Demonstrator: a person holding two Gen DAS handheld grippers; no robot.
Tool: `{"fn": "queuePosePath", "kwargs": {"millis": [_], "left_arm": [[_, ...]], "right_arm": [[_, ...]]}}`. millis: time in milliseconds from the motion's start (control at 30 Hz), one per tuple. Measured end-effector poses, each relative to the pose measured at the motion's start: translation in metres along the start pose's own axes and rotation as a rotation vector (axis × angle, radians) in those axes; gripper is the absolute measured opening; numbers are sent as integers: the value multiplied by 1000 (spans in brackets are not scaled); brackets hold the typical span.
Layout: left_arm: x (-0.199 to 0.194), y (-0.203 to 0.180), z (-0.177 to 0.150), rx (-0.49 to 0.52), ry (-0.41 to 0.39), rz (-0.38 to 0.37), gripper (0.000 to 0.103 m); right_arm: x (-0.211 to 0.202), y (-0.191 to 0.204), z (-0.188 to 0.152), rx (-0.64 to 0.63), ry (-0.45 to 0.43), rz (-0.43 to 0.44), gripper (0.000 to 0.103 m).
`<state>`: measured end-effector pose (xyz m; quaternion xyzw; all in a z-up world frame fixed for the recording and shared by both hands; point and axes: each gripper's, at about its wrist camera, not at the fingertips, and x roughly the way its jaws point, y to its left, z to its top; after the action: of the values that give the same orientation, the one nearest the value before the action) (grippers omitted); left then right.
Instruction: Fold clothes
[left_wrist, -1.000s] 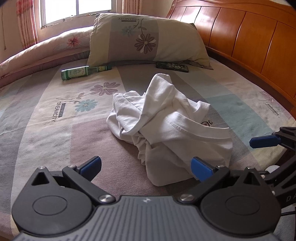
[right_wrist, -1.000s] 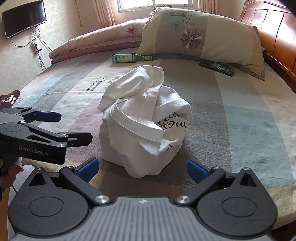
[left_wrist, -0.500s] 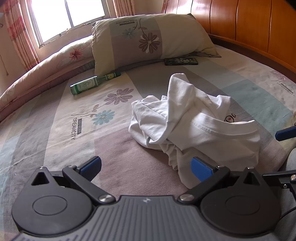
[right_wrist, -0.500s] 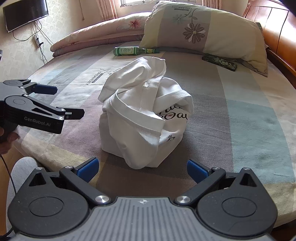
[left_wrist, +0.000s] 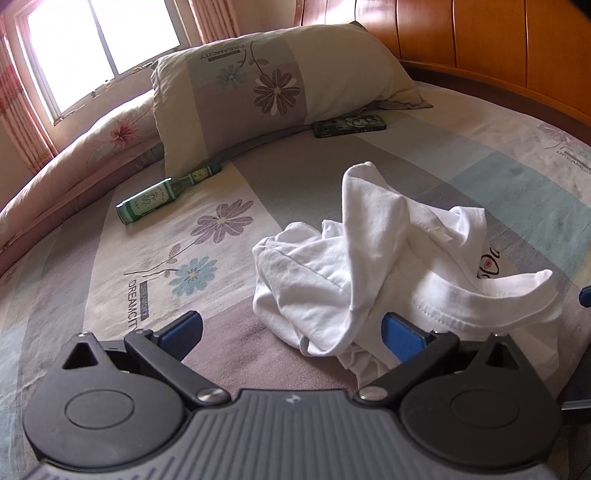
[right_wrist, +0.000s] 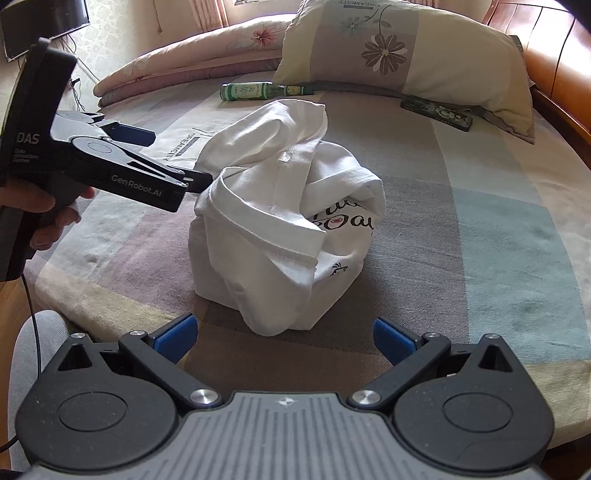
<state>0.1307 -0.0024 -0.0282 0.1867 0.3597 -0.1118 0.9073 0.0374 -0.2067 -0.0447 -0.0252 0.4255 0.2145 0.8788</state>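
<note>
Nearest the camera, the right gripper (right_wrist: 282, 338) hangs with its 2 blue-tipped fingers spread wide over the near edge of the bed (right_wrist: 498, 236), holding nothing. Just beyond it the crumpled white T-shirt (right_wrist: 280, 218) sits heaped on the patchwork sheet, and the left gripper (right_wrist: 177, 158), also spread and empty, has its lower finger right at the shirt's left side. Farther back lie a green bottle (right_wrist: 255, 91) and a dark phone (right_wrist: 436, 112), both beside the floral pillow (right_wrist: 406, 55).
</note>
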Motion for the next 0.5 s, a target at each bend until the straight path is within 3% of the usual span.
{"fn": "queuePosePath", "kwargs": {"millis": [233,333,500], "left_arm": [[29,0,11,17,10,-2,103],[33,4,13,42,3,41,103],[39,46,9,-57,30,120,103]], "right_arm": [[8,-3,6,20,6,-1,103],[13,-4,8,25,8,-11,103],[11,-14,8,45,-18,-25,103]]}}
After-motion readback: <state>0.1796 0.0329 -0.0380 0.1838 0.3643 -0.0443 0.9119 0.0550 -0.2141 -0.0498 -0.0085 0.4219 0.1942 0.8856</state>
